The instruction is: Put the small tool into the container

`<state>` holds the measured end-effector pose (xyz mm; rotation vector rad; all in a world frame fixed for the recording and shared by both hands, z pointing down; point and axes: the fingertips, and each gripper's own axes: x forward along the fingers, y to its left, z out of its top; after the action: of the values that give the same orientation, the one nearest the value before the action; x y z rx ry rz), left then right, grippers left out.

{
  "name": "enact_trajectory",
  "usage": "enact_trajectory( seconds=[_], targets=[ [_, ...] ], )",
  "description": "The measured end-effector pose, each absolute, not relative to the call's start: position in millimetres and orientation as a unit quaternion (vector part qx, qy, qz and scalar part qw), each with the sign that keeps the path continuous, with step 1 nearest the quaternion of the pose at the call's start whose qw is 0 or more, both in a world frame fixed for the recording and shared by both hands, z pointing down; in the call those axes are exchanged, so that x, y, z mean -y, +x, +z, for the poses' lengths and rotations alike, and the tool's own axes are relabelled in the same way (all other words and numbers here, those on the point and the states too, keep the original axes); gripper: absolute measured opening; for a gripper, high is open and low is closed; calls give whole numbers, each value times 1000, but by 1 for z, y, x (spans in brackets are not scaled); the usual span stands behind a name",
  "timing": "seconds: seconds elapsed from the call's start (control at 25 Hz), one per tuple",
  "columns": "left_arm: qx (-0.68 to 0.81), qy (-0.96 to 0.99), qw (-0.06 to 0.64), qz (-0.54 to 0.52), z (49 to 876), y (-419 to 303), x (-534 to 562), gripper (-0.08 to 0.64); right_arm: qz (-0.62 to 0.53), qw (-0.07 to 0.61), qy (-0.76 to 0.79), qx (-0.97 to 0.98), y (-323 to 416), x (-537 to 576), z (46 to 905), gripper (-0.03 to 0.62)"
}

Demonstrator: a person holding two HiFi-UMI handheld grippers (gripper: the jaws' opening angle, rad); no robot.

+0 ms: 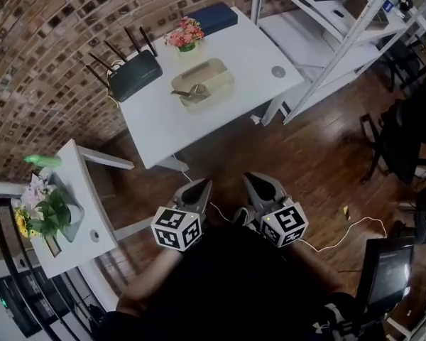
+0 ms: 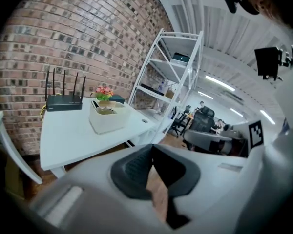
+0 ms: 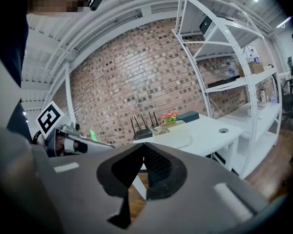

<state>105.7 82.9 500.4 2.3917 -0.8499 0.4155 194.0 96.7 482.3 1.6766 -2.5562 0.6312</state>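
On the white table [image 1: 163, 123] stands the beige container [image 1: 202, 82], and a small grey tool [image 1: 192, 92] lies inside it. Both grippers are held close to the person's body over the wooden floor, well short of the table. The left gripper [image 1: 201, 185] has its pads touching with nothing between them, and its tips [image 2: 151, 147] meet below the container [image 2: 109, 118]. The right gripper [image 1: 254, 180] is likewise shut and empty, its tips [image 3: 143, 145] pointing towards the distant container [image 3: 168, 126].
A black router [image 1: 131, 73], a flower pot [image 1: 186, 35] and a dark blue box [image 1: 213, 16] share the table. White shelving [image 1: 326, 20] stands to the right. A small white stand with flowers [image 1: 78, 212] is at the left. A cable [image 1: 341, 236] runs over the floor.
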Motion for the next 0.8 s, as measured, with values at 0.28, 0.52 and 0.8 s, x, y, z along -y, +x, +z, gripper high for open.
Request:
enact_trajectory(
  seconds=[0.28,0.52,0.8],
  targets=[
    [309,903,260,147,487,94,-76,3,179,13,542,821,177,-97,470,11],
    [316,901,264,138,487,51,-61,3,180,26,539,823,138,-85,475,11],
    [301,905,270,135,488,39,-59,3,182,34,556,810,127,-88,473,11]
  ],
)
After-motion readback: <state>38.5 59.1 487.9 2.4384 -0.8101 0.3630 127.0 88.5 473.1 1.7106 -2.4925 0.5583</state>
